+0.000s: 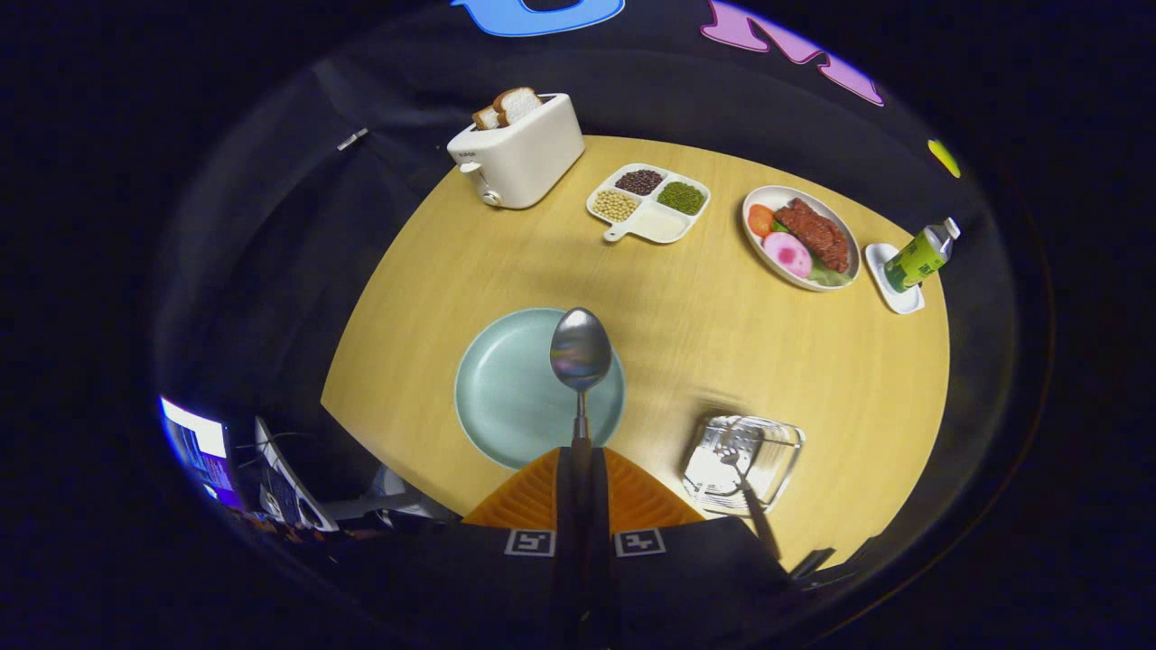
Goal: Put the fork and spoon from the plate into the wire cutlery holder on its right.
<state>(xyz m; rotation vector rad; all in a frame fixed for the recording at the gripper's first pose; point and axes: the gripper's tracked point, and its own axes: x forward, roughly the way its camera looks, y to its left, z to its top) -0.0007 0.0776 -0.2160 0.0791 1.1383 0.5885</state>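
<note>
One spoon (581, 350), one fork (748, 478), one wire cutlery holder (742, 464). Two round plates: one empty (506, 393), one with food (800, 237). One toaster (519, 149) with two bread slices (508, 107). One four-compartment dish (647, 203), one bottle (921, 255), one small tray (892, 280).

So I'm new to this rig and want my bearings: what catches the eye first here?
The spoon, its handle clamped between the gripper fingers, held above the pale green plate. To the plate's right the wire cutlery holder already has the fork in it.

Bright tabletop (722, 361), dark surroundings, strong fisheye bending.
</note>
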